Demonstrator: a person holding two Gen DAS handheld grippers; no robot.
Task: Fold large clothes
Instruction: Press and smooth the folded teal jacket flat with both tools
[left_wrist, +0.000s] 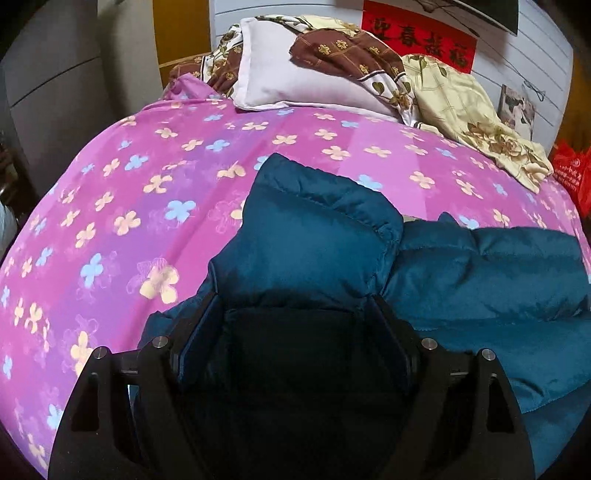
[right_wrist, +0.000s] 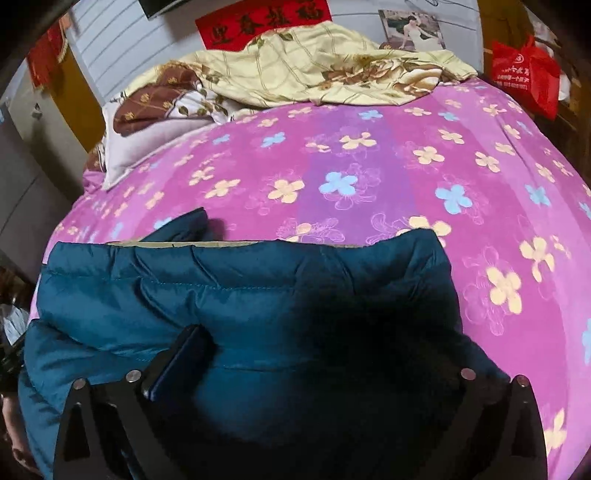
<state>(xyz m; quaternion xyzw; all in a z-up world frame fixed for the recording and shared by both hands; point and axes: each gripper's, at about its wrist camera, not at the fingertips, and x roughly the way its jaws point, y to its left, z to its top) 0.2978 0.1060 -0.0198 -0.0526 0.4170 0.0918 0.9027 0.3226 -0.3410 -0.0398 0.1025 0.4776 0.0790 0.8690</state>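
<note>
A teal quilted down jacket (left_wrist: 480, 273) lies on the pink flowered bed sheet (left_wrist: 147, 177). In the left wrist view my left gripper (left_wrist: 291, 314) has its jaws apart around a raised puffy fold of the jacket (left_wrist: 314, 229). In the right wrist view the jacket (right_wrist: 229, 280) fills the lower half. My right gripper (right_wrist: 314, 354) has its jaws wide apart with jacket fabric bulging between them. Its left finger (right_wrist: 181, 358) shows; the right one is mostly hidden by fabric and shadow.
A white pillow (left_wrist: 280, 74) and crumpled flowered bedding (right_wrist: 303, 62) lie at the head of the bed (right_wrist: 369, 166). A red plastic bag (right_wrist: 524, 74) sits at the bed's far right. A grey wardrobe (left_wrist: 51, 92) stands on the left.
</note>
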